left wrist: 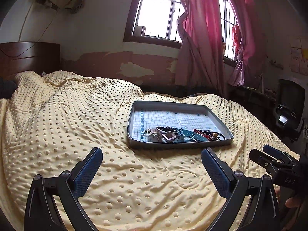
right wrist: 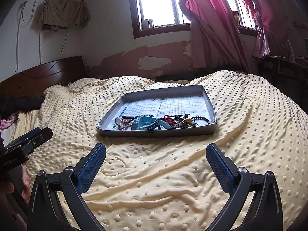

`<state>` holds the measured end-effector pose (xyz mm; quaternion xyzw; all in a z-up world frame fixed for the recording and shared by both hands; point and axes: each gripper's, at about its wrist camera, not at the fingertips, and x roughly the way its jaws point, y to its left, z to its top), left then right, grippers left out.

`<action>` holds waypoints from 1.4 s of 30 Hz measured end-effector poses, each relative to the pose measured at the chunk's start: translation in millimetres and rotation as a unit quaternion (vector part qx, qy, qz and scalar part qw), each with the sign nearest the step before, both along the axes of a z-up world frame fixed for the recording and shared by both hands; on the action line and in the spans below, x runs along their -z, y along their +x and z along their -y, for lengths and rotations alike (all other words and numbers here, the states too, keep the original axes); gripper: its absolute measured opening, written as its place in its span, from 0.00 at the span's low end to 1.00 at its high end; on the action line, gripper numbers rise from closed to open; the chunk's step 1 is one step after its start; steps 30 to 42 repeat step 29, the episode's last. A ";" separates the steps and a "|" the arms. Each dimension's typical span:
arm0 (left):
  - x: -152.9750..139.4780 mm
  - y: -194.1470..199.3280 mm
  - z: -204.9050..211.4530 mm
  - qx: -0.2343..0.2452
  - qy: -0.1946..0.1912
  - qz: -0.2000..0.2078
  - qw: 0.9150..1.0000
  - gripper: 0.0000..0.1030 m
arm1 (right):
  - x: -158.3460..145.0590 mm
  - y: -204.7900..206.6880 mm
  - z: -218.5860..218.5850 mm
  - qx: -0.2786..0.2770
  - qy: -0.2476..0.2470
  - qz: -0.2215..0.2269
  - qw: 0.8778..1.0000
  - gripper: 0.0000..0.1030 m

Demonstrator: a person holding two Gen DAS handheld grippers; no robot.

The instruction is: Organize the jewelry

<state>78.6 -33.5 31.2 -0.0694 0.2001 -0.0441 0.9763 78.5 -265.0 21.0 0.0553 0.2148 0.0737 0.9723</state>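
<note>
Right wrist view: the tray (right wrist: 208, 104) sits at twelve o'clock on the blanket (right wrist: 154, 182), jewelry (right wrist: 154, 123) tangled along its near wall. Right gripper (right wrist: 156, 152) and left gripper (left wrist: 152, 156) gape wide, empty. The pieces look light, limp and snaggy; pinching the stiffer teal strap (right wrist: 148, 125) seems safest.

1. The right gripper (left wrist: 269, 157) body shows pale letters, "DAS" as far as they can be read, in the left wrist view.
2. The tray (left wrist: 132, 115) lining carries a ruler strip along its left edge; the number "10" stands at the near left corner.
3. Print on the left gripper (right wrist: 38, 134) body and on the tray's near wall is too blurred to read.
</note>
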 end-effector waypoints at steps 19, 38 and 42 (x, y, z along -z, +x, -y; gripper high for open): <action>4.9 -0.5 15.0 -0.005 0.029 -0.015 0.999 1.00 | 3.0 1.8 -1.1 -0.003 0.004 -0.009 1.000 0.99; 6.5 -2.4 23.2 0.000 0.053 -0.010 0.999 1.00 | 4.8 4.1 -1.5 0.000 0.004 -0.015 1.000 0.99; 6.5 -2.4 23.2 0.000 0.053 -0.010 0.999 1.00 | 4.8 4.1 -1.5 0.000 0.004 -0.015 1.000 0.99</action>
